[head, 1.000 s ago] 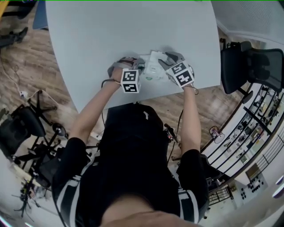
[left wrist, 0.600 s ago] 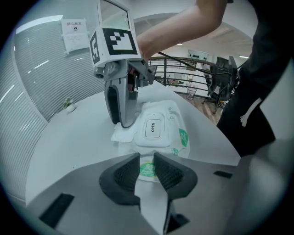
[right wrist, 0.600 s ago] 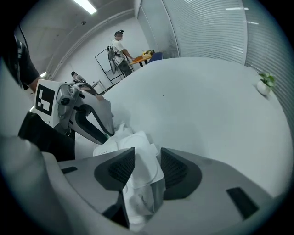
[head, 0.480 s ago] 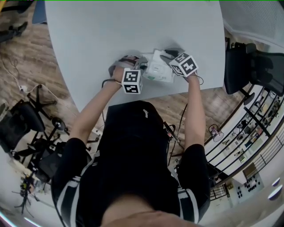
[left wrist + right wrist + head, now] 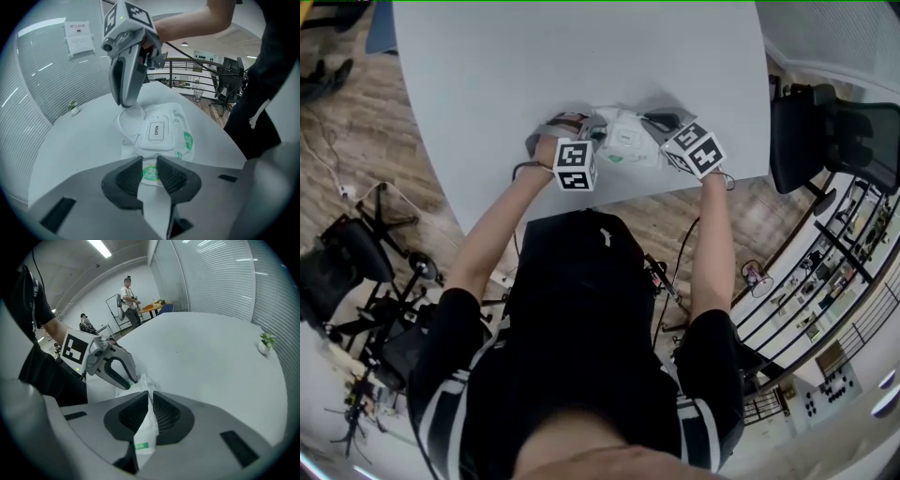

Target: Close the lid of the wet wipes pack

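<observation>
Table (image 5: 534, 66) grey, floor (image 5: 356, 131) wood; left claw (image 5: 149, 162), just-closed right claw (image 5: 151, 397) pinch wipes pack (image 5: 165, 133).

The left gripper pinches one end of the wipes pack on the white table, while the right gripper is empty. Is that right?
Not quite. The right gripper is not empty: its jaws have just been closing and now pinch the other end of the wipes pack, as the right gripper view shows.

One wipes pack (image 5: 161, 136) (two grippers (image 5: 149, 166) (image 5: 150, 404))
</observation>
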